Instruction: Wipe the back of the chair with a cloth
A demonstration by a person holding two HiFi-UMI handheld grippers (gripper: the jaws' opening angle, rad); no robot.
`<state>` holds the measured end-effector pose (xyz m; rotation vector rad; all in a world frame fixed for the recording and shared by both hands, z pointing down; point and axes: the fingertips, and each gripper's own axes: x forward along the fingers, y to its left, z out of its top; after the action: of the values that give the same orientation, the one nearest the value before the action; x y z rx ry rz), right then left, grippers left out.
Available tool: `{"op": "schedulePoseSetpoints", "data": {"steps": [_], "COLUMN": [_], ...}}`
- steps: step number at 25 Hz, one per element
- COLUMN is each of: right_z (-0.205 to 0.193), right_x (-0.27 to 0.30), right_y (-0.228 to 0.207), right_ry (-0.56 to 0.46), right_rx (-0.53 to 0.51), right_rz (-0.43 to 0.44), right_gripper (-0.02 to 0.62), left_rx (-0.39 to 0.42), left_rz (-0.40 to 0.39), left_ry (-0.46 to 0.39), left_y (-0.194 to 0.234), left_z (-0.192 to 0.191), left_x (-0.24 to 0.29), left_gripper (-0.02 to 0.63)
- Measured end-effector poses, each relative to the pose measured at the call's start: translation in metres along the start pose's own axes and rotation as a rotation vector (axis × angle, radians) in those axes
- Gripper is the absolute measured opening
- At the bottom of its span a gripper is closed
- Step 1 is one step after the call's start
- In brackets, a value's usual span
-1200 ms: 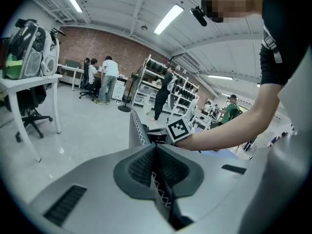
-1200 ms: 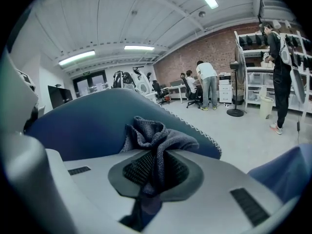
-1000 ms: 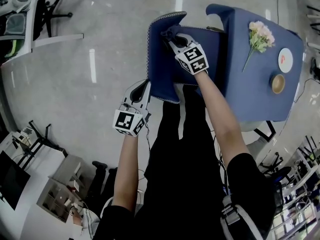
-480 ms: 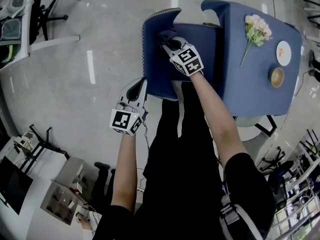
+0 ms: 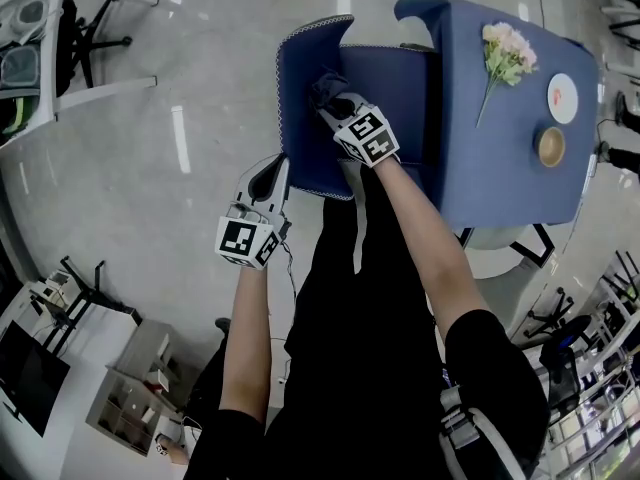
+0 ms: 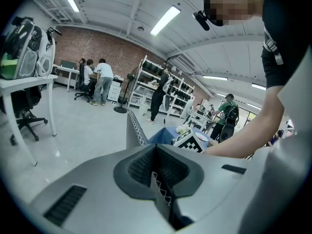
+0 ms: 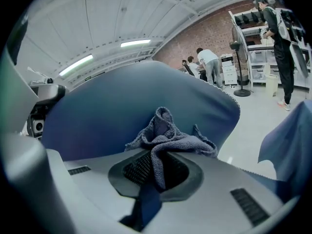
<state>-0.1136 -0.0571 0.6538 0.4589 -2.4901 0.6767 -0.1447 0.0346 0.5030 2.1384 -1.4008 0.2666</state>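
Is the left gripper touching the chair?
Touching. In its own view, the left gripper has its jaws clamped on the stitched edge of the chair.

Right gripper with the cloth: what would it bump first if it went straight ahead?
The blue chair back, right ahead of the right gripper; its cloth looks about touching it.

1 chair point(image 5: 300, 118), 1 cloth point(image 7: 165, 130), 2 grippers point(image 5: 277, 165) point(image 5: 335, 96), 1 table point(image 5: 500, 148)
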Motion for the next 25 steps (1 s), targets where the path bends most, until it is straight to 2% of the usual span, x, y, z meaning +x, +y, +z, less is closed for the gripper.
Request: {"op": "schedulePoseSetpoints", "data": {"steps": [7,25], "right_z": [-0.012,-0.064], "right_x": [-0.01,-0.034], "right_y": [0.017,0.064], "right_ry": [0.014,0.117], "right_rx": [0.022,-0.009], "right_rz": [0.022,0.138], "right_gripper": [0.06,0.06], "left_rx": [0.011,0.042], "left_rz": [-0.01,0.003], "left_ry": [0.007,0.01], "left_y": [-0.001,-0.004], "left_z": [0.001,-0.002], "left_x": [0.001,0.002], "left_gripper": [0.025,0.025]}}
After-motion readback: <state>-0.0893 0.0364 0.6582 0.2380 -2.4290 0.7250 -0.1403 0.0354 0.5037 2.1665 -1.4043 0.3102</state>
